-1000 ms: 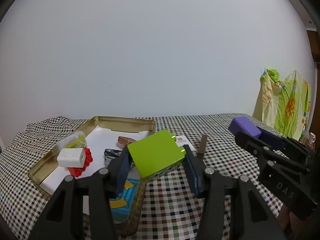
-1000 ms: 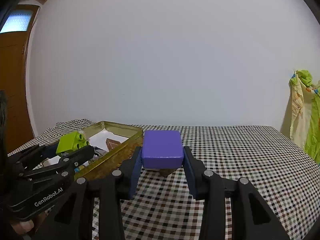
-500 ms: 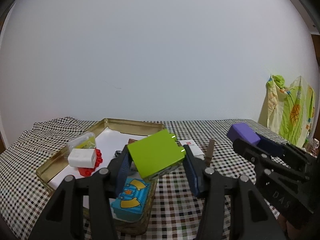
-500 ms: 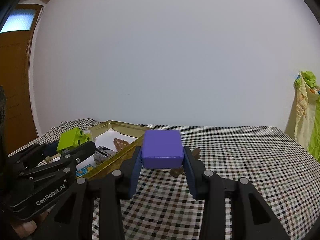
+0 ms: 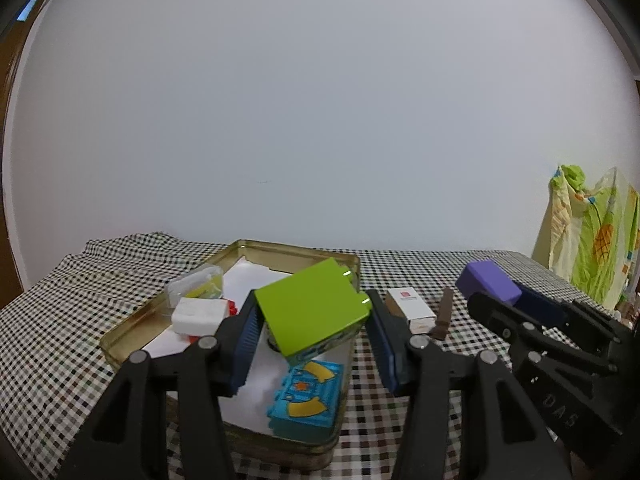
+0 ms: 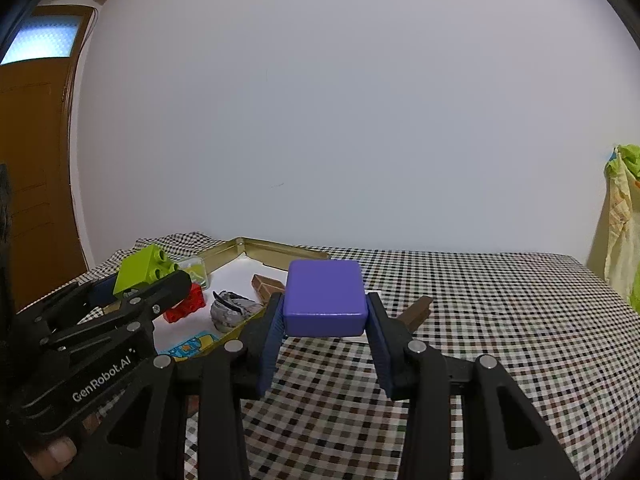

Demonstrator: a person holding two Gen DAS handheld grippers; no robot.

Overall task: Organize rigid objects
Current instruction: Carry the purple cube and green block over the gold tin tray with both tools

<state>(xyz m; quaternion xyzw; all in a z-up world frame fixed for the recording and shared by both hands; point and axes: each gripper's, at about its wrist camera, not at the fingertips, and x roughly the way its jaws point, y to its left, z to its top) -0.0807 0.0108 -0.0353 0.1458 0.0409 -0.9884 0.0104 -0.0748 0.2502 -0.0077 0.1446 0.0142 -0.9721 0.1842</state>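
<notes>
Left wrist view: left gripper (image 5: 314, 330) clamped on a glossy lime-green plastic brick (image 5: 312, 310), tilted and held above the near right part of a shallow gold metal tray (image 5: 128, 330) lined with white paper. Inside the tray: a blue printed block (image 5: 308, 398) with yellow shapes at the near right corner, a white blocky piece (image 5: 198, 314) touching a red studded brick (image 5: 229, 307), and a clear plastic case (image 5: 196, 286) with yellow contents along the far left wall. Outside, just right of the tray on the black-and-white checked tablecloth (image 5: 60, 332): a small white carton (image 5: 412, 307) and, beside it, a thin brown wooden stick (image 5: 442, 314). Far right, right gripper (image 5: 502, 294) pinching a matte purple block (image 5: 488, 280) with rounded edges, in the air over the cloth.

Right wrist view: right gripper (image 6: 325, 324) shut tight on the purple block (image 6: 324, 298), both blue ribbed pads against its sides, raised over the cloth right of the tray (image 6: 280, 250). Left, the green brick (image 6: 142, 266) showing round studs, gripped by the left gripper (image 6: 138, 280). In the tray beyond: red brick (image 6: 184, 306), a crumpled grey lump (image 6: 232, 310), possibly foil or cloth, and a brown slab (image 6: 266, 286).
</notes>
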